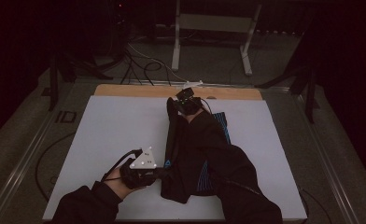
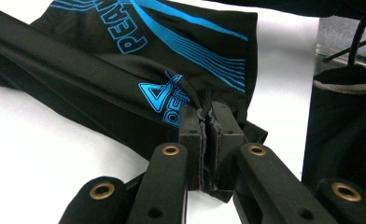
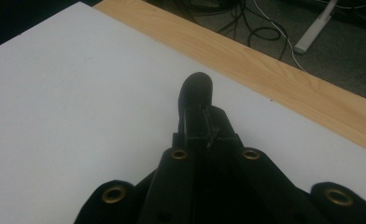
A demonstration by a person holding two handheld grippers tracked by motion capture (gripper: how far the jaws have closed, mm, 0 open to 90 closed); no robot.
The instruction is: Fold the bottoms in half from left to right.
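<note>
Black garment (image 1: 195, 154) is clamped by both grippers on the white board (image 1: 111, 135).
Blue lettering is shown in the left gripper (image 2: 208, 123) view; the right gripper (image 3: 200, 109) pinches its far edge.

A white board (image 1: 111, 135) covers most of the table top, and a strip of pale wood (image 1: 130, 90) shows along its far edge. In the right gripper view the same wooden strip (image 3: 246, 60) runs slantwise beyond the white surface (image 3: 69, 116). On the grey carpeted floor (image 1: 209, 70) past the table, black and white cables (image 1: 146, 65) lie tangled, to the left of a white metal stand (image 1: 214, 23) with two legs. One leg's foot (image 3: 312, 35) and looped cables (image 3: 260, 30) also appear at the far right in the right gripper view. Dark tripod legs (image 1: 55, 74) stand at far left and far right (image 1: 309, 88). A black cable (image 1: 45, 158) curves on the floor near the left.
</note>
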